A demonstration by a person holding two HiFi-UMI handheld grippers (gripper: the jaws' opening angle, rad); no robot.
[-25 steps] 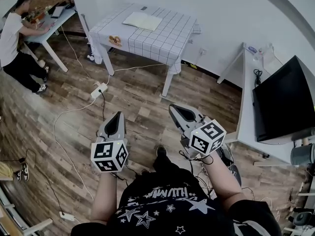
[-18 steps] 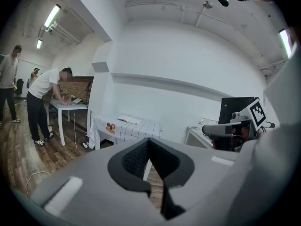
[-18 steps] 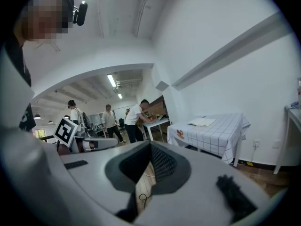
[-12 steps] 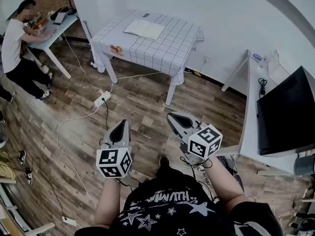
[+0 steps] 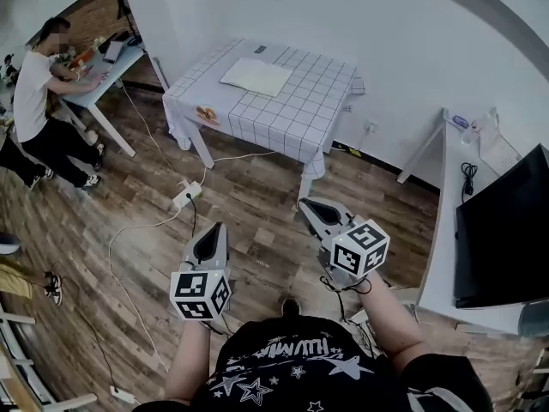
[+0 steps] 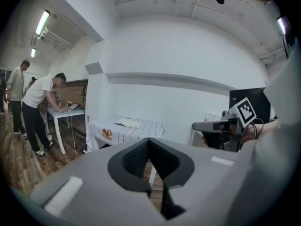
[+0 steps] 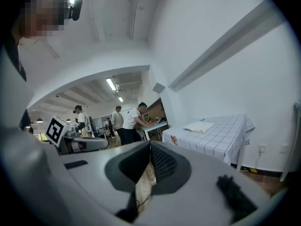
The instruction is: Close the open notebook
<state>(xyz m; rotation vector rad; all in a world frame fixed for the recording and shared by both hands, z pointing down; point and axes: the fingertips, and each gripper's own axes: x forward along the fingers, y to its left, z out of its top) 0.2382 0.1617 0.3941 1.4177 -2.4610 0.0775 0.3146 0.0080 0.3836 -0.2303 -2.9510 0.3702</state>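
Notebook (image 5: 253, 76) lies, apparently open, on the checked table (image 5: 296, 114), well apart from both grippers. Left gripper (image 5: 209, 234) and right gripper (image 5: 310, 207) have jaws together, empty. Nothing is done yet: approach, then closing.

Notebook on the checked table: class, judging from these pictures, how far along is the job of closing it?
Done: nothing; the notebook lies open on the table. In hand: the left gripper and right gripper, both shut and empty, hang over the floor, apart from the table. Left: reach the notebook and fold its cover shut.
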